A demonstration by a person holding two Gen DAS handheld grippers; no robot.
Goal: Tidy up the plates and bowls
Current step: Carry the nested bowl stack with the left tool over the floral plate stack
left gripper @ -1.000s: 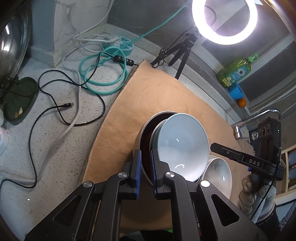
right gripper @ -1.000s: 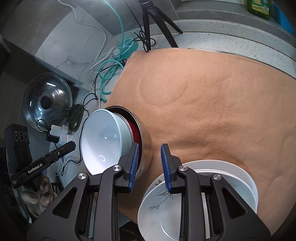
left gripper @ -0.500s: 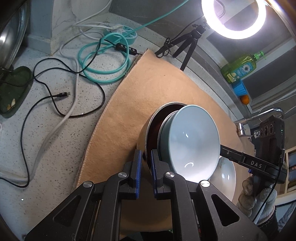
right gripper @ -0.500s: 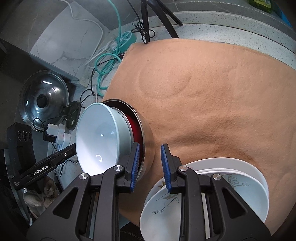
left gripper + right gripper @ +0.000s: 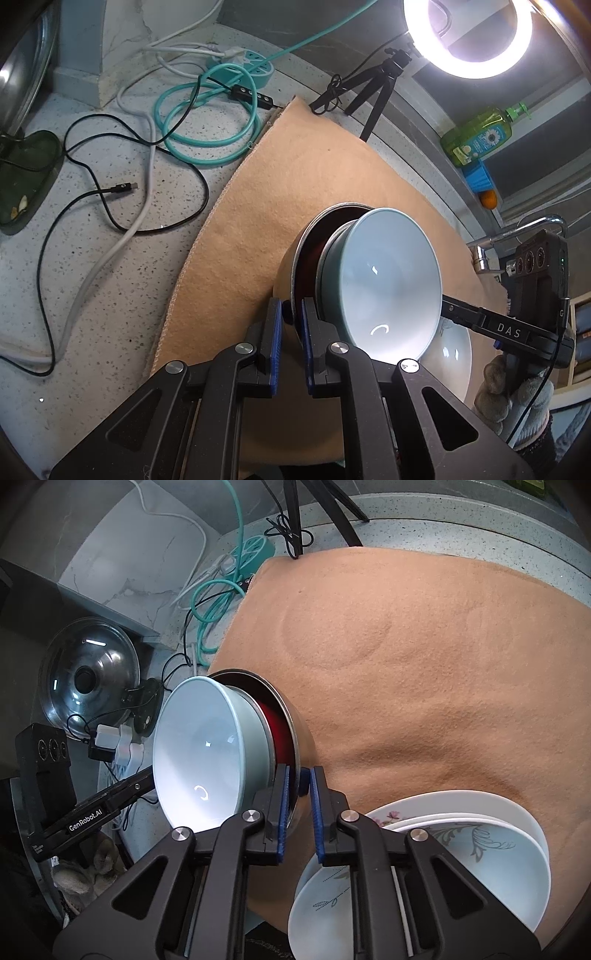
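Here both grippers [image 5: 291,314] [image 5: 298,786] pinch the steel bowl's [image 5: 301,734] rim above a tan mat [image 5: 424,664].

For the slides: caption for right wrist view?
Right gripper fingers clamp the steel bowl rim, pale bowl nested inside, plates alongside.

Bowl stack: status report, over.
Left gripper and right gripper both shut on the steel bowl rim, right just closed. Pale blue bowl nested inside, tilted. Plate stack beside; nothing blocking.
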